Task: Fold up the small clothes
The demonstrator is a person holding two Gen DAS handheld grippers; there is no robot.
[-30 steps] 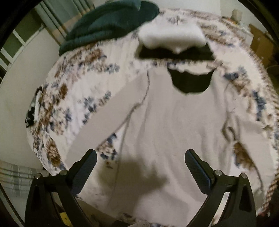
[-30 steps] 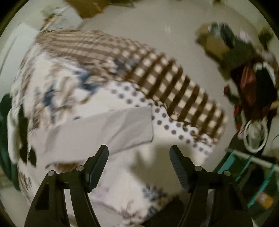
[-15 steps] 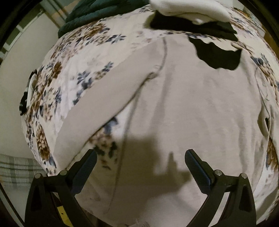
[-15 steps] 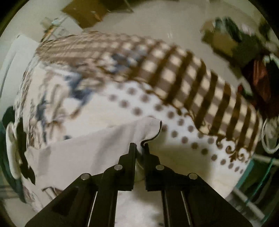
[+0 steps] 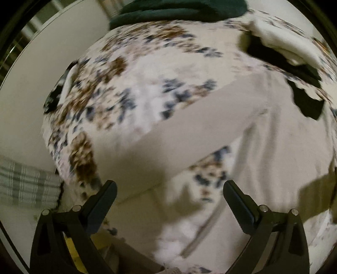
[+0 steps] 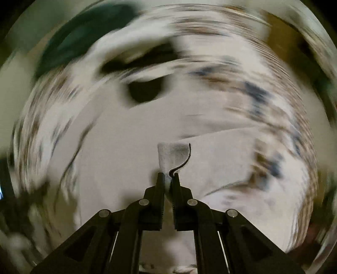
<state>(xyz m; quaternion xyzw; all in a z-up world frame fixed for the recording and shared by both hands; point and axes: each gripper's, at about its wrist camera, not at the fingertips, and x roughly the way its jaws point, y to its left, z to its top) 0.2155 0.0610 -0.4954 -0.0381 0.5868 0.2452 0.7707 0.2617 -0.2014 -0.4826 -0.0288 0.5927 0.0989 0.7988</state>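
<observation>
1. The task's garment is one pale beige long-sleeved top (image 5: pixel 273 147) of soft, matte knit cloth. It lies spread on a bed, with its dark neck opening (image 5: pixel 307 105) toward the far right of the left wrist view.
2. One long sleeve (image 5: pixel 168 134) runs slantwise across the bedspread, flat and strap-like, its end near the left hand-held gripper (image 5: pixel 168 200).
3. The bedspread (image 5: pixel 130 84) is white cloth printed with brown and blue flowers; it looks soft and slightly rumpled, though blur hides the weave.
4. The left hand-held gripper stands wide open above the sleeve and bedspread, its two black ribbed fingers well apart and nothing between them.
5. The right hand-held gripper (image 6: pixel 167 176) is clamped tight on the other sleeve's cuff (image 6: pixel 171 155), a small tongue of fuzzy pale cloth with a thin dark hem line curling along its edge. The cuff stands up from the pinch, over the body of the top.
6. At the far end of the bed lie one dark green, thick, plush-looking garment (image 5: pixel 179 10) and one white folded piece (image 5: pixel 288 44) over something black (image 5: pixel 273 54).
7. The right wrist view is heavily smeared, so finer detail there cannot be told.
</observation>
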